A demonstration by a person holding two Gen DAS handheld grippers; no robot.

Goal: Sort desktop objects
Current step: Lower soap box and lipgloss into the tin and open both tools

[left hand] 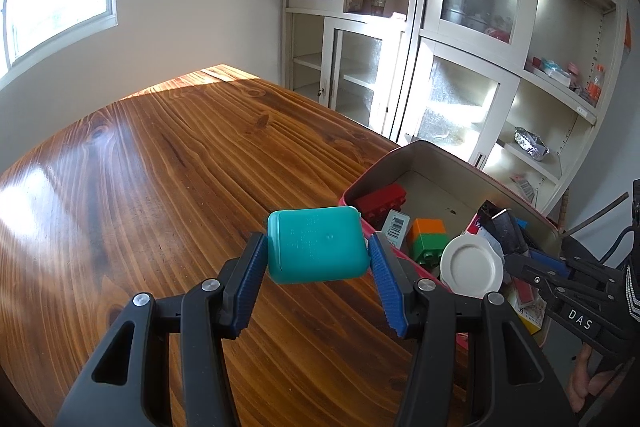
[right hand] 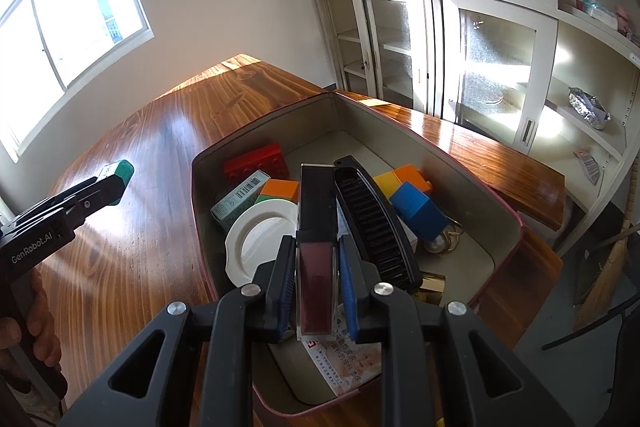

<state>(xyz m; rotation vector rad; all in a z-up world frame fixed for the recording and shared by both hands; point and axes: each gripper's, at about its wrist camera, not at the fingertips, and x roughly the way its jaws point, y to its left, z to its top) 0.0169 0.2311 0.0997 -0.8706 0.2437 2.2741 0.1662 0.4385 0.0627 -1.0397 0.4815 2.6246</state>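
Teal plastic case (left hand: 318, 245), pinched by its sides in the left gripper (left hand: 318, 259), hangs over the wooden table (left hand: 160, 167) beside the storage tin (right hand: 400, 123), apparently bound for it. Right gripper (right hand: 316, 267) clamps a dark red cosmetic tube (right hand: 317, 259) above the tin's clutter (toy bricks, hairbrush (right hand: 372, 223)), likely for dropping in.

Teal rounded case (left hand: 318, 245) held above table; dark-red clear-cased bar (right hand: 316, 259) over tin (right hand: 472, 167)

"DAS" on right tool (left hand: 520, 259); "GenRobot.AI" on left tool (right hand: 116, 183).
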